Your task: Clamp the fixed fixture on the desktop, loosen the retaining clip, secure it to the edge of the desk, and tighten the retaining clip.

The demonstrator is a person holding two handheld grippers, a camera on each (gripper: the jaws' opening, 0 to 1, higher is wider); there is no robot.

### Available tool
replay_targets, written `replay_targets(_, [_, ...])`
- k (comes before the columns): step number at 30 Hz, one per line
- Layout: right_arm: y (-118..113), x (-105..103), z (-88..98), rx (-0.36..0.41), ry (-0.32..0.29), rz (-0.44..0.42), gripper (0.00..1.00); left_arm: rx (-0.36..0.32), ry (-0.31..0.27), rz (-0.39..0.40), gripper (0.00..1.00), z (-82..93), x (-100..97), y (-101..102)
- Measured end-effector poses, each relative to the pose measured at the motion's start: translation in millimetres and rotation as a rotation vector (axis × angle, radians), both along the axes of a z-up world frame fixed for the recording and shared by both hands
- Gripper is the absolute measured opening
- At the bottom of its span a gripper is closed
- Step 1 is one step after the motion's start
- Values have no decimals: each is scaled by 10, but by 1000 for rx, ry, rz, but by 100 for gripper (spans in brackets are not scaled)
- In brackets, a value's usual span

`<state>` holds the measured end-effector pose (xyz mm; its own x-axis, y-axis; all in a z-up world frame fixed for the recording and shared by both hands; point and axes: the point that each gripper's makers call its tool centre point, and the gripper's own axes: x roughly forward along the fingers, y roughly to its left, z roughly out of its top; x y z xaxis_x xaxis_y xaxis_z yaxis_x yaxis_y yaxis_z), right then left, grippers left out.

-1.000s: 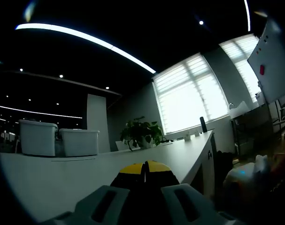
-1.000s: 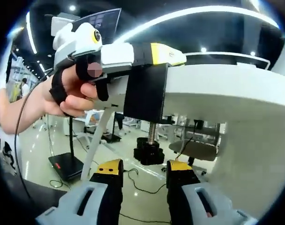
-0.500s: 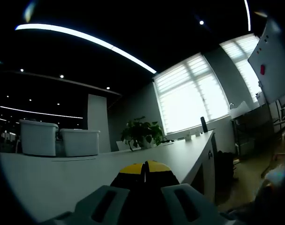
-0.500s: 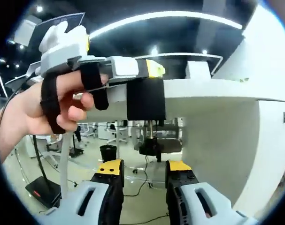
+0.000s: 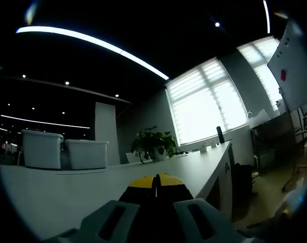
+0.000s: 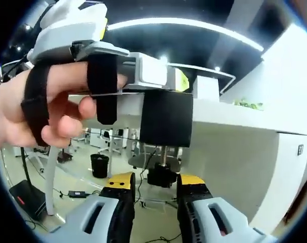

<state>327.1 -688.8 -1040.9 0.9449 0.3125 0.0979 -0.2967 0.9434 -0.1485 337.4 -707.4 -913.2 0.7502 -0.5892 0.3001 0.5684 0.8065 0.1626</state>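
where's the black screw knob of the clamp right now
In the right gripper view, the black screw knob hangs under the desk edge, below the black clamp body, between the right gripper jaw tips.

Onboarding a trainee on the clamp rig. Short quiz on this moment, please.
1. True or false: the round black knob on the screw under the black clamp fixture sits between the open, yellow-tipped jaws of the right gripper.
2. In the left gripper view, what stands far off on the white desk? A: a potted green plant and two white bins. B: a laptop. C: a red toolbox.
3. Fill in: the left gripper, on top of the fixture, is held by a person's ___.

Key: 1 true; 2 A; 3 hand.
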Motion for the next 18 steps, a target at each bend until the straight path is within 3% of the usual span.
replay_targets(11, [-63,43,88,-19,-48,42,23,0,-6,1,1,4,4,2])
replay_targets(15, [-59,57,90,-11,-54,108,23,1,-5,-1,1,2,9,1])
replay_targets(18, [-37,64,87,11,-54,205,23,2,-5,-2,1,2,11,-1])
